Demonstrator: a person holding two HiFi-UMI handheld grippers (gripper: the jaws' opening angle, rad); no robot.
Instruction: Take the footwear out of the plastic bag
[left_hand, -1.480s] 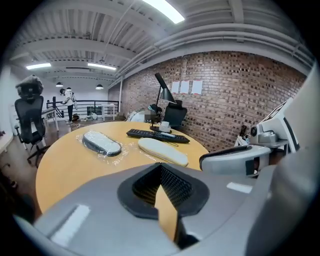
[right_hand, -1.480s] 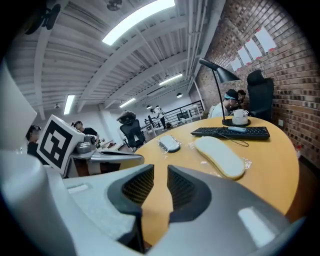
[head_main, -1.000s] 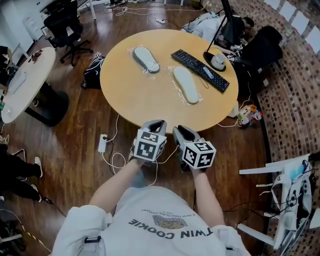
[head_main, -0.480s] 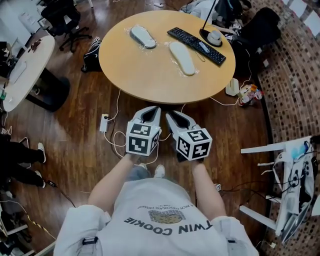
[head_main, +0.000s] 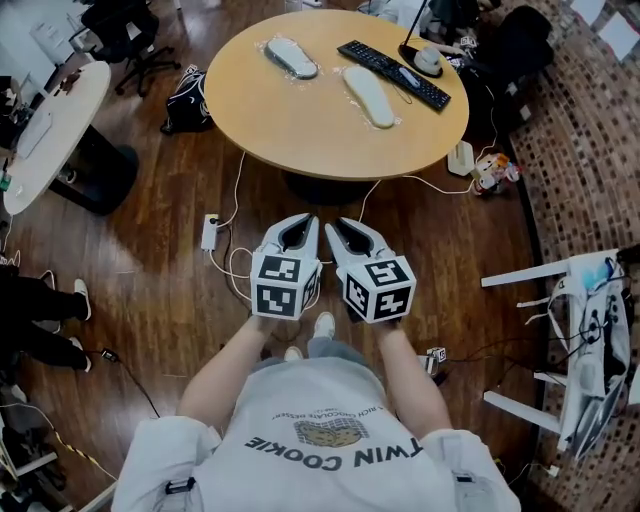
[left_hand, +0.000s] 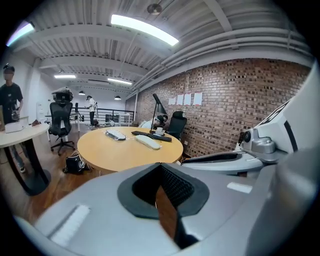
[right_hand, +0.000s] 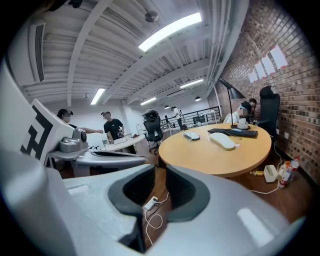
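Two pale slippers, each in a clear plastic bag, lie on the round wooden table (head_main: 300, 135): one at the far left (head_main: 291, 56), one toward the middle (head_main: 369, 95). They show small in the left gripper view (left_hand: 148, 142) and the right gripper view (right_hand: 222, 141). My left gripper (head_main: 298, 222) and right gripper (head_main: 340, 226) are held side by side over the wooden floor, well short of the table's near edge. Each has a narrow gap with only floor showing through. The right gripper's jaws have just been closing, with nothing between them.
A black keyboard (head_main: 394, 74) and a lamp base (head_main: 427, 60) sit at the table's far right. Cables and a power strip (head_main: 209, 232) lie on the floor. A black bag (head_main: 187, 105), a white table (head_main: 50, 140) and a white rack (head_main: 590, 340) stand around.
The person has stepped back from the table: it sits farther up the head view and smaller. Both grippers came back with them, still side by side.
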